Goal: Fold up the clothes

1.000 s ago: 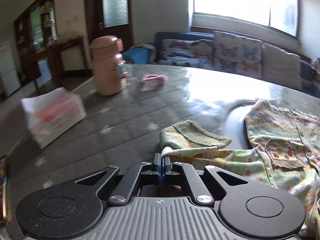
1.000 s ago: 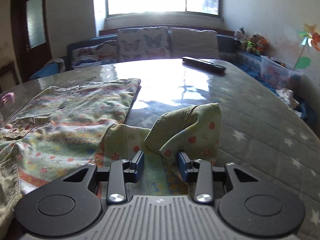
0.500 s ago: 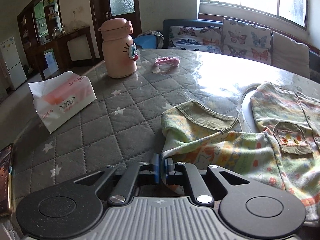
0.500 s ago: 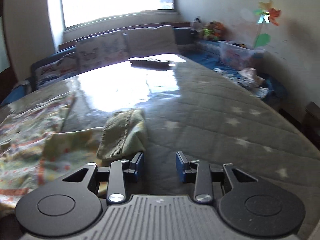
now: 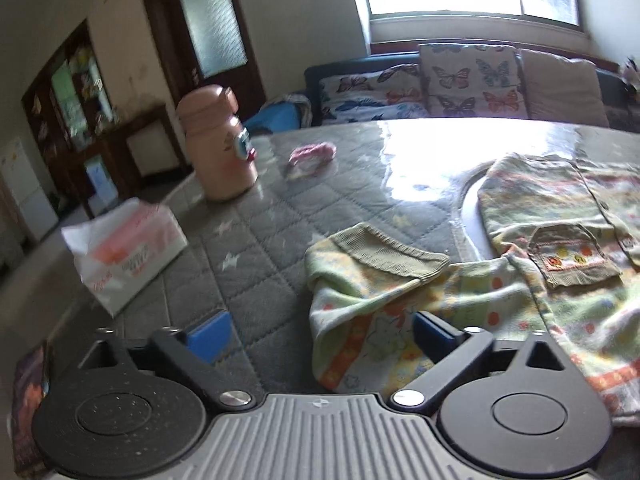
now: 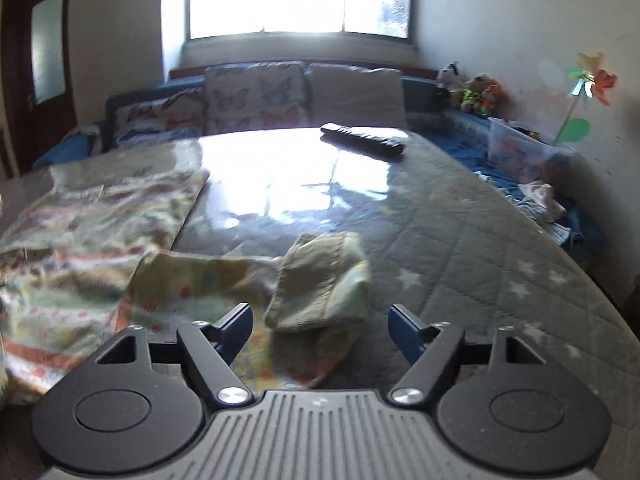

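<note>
Showing blurred red print, white tissue pack (image 5: 128, 254)

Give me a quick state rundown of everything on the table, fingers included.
Left gripper: jaws opening, nothing gripped.
Right gripper: jaws opening, nothing gripped.
Patterned garment: spread flat, both sleeves partly folded back.
Left sleeve cuff: lying loose on the table.
Right sleeve cuff: doubled over, released.
Pink bottle: upright, lid shut.
Tissue pack: lying flat.
Remote control: lying flat.

Printed soft cloth garment (image 5: 560, 280) with ribbed cuffs; quilted grey table cover (image 5: 260, 248) under glossy clear film; matt pink plastic bottle (image 5: 218, 148); paper tissue pack (image 5: 124, 252).
</note>
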Available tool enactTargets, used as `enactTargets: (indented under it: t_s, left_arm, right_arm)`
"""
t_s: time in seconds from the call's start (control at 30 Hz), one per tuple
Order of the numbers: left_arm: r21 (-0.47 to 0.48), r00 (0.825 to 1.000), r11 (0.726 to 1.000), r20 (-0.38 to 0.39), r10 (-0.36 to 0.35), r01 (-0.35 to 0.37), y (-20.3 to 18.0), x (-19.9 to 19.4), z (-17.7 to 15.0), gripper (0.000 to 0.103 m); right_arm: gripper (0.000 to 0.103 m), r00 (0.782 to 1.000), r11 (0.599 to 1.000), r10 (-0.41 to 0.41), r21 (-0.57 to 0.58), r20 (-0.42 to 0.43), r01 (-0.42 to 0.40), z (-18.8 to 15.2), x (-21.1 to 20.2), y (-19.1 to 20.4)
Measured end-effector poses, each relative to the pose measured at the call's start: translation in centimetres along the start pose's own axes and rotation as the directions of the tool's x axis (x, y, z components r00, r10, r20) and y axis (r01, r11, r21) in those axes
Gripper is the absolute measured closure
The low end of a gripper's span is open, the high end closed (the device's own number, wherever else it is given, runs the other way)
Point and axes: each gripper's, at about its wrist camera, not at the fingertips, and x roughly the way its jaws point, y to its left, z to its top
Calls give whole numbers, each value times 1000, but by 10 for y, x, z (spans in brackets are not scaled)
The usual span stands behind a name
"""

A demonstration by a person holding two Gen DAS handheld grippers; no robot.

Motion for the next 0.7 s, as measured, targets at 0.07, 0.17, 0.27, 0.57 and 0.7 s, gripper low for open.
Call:
enactTargets:
  t_s: [0.07,0.17,0.27,0.57,0.7]
  left_arm:
    - [28,1000,1000,-1,7,-7,-4,4,0,0]
    - [48,1000,999,-13,16,-16,-7,12,0,0]
    - [63,999,998,-19,27,-26,-10,18,0,0]
    - [85,999,995,-12,49,-48,-12,22,1,0]
    - [92,998,994,-11,57,-56,-12,25,3,0]
  right_arm:
    - [19,1000,999,-25,-29,3,25,0,5,0]
    - [18,995,994,-97,-53,26,98,4,13,-10]
    - [18,983,984,-179,-17,44,179,8,14,-28]
    - [16,937,943,-332,53,113,328,10,-12,-60]
    - [9,966,978,-208,39,152,204,19,-18,-42]
